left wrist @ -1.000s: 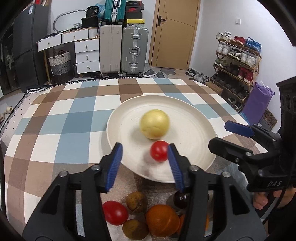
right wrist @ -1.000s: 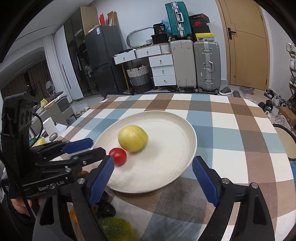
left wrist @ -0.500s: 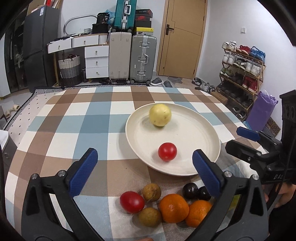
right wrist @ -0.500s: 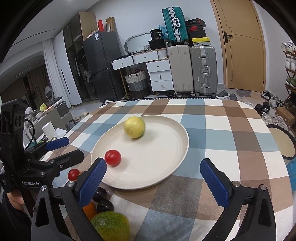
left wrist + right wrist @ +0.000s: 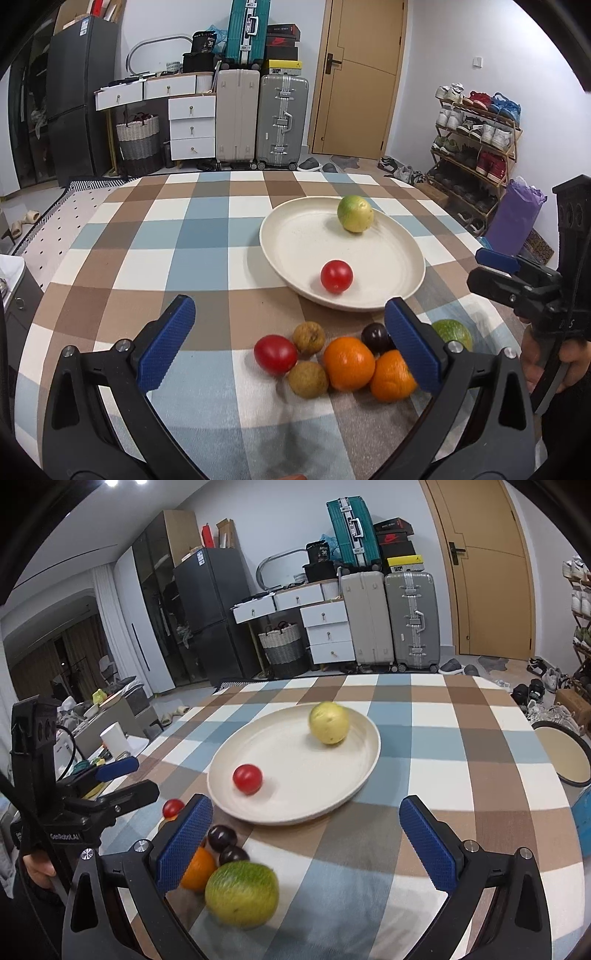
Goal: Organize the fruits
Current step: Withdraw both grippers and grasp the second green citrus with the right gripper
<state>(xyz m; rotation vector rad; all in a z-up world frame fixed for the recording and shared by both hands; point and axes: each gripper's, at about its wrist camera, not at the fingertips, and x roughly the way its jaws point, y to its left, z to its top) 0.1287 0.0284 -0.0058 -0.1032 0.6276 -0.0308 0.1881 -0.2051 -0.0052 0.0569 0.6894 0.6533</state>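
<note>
A cream plate (image 5: 295,236) (image 5: 295,812) on the checked tablecloth holds a yellow-green fruit (image 5: 355,213) (image 5: 328,722) and a red tomato (image 5: 336,276) (image 5: 247,779). In front of the plate lies a cluster: a second red tomato (image 5: 275,355) (image 5: 173,807), two brown fruits (image 5: 308,336), two oranges (image 5: 349,363), dark plums (image 5: 376,338) (image 5: 221,837) and a green fruit (image 5: 452,332) (image 5: 242,893). My left gripper (image 5: 291,347) is open and empty above the cluster. My right gripper (image 5: 306,845) is open and empty, right of the green fruit.
Suitcases (image 5: 258,118), a white drawer unit (image 5: 192,127) and a door stand beyond the table's far edge. A shoe rack (image 5: 476,136) is at the right. A round stool (image 5: 561,755) sits off the table's right side.
My left gripper opened wide, released the red tomato on the plate and pulled back toward the fruit cluster. The yellow-green fruit rolled to the plate's far side. My right gripper drew back slightly.
</note>
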